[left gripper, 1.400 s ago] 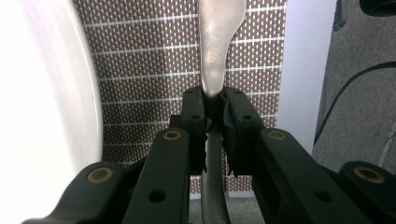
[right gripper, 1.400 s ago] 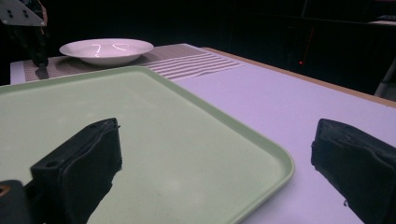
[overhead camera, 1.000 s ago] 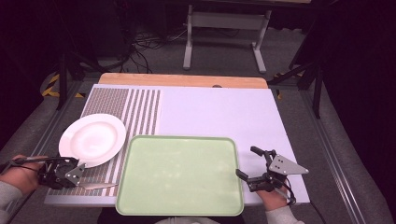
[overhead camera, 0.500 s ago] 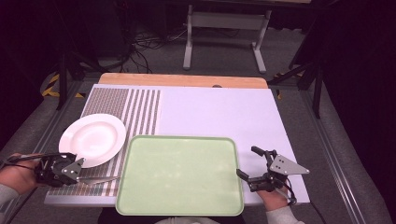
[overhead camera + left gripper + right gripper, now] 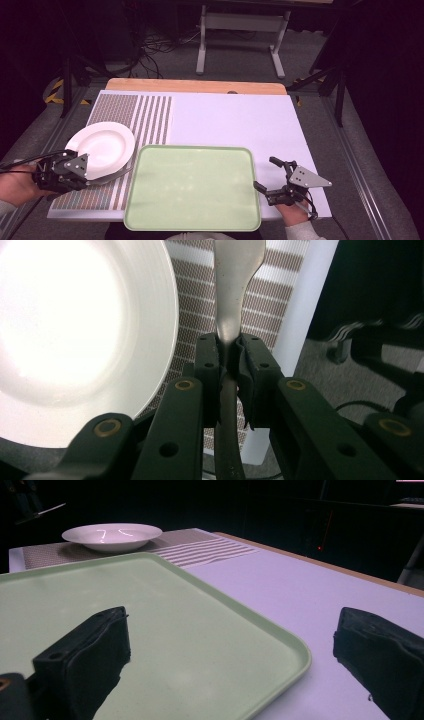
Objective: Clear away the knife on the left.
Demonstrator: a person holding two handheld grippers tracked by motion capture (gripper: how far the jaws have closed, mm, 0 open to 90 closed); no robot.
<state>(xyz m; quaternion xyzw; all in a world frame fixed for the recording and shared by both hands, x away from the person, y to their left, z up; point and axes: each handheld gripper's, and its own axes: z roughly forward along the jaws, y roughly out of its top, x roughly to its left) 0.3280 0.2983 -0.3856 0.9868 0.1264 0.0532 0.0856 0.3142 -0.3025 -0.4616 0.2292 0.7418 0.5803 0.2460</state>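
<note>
Cutlery is the business in hand: a slim silver metal utensil [image 5: 234,300], spoon or knife I cannot tell, is pinched by its handle between the pressed-together jaws of the left gripper [image 5: 64,172], which the person's left hand holds at about eight o'clock on the table in the high view. From the gripper the utensil's long axis runs toward three o'clock, its free end [image 5: 112,175] reaching over the brown-and-white striped woven placemat [image 5: 150,115] and stopping just short of the left rim of the pale green rectangular plastic tray [image 5: 192,187]. Just beyond the gripper, toward eleven o'clock, sits the round white ceramic plate [image 5: 102,147]; in the left gripper view the plate lies beside the utensil, not under it. That is the relation the coming move likely turns on: the utensil points at the tray while the plate lies off to its side, so either goal is near, and the left hand is plainly the nearer one to both. The right gripper [image 5: 275,180], at about four o'clock just off the tray's right edge, has its jaws spread wide and holds nothing; in the right gripper view they frame the tray's near corner [image 5: 280,645], with the white table surface [image 5: 300,595] beyond it.
</note>
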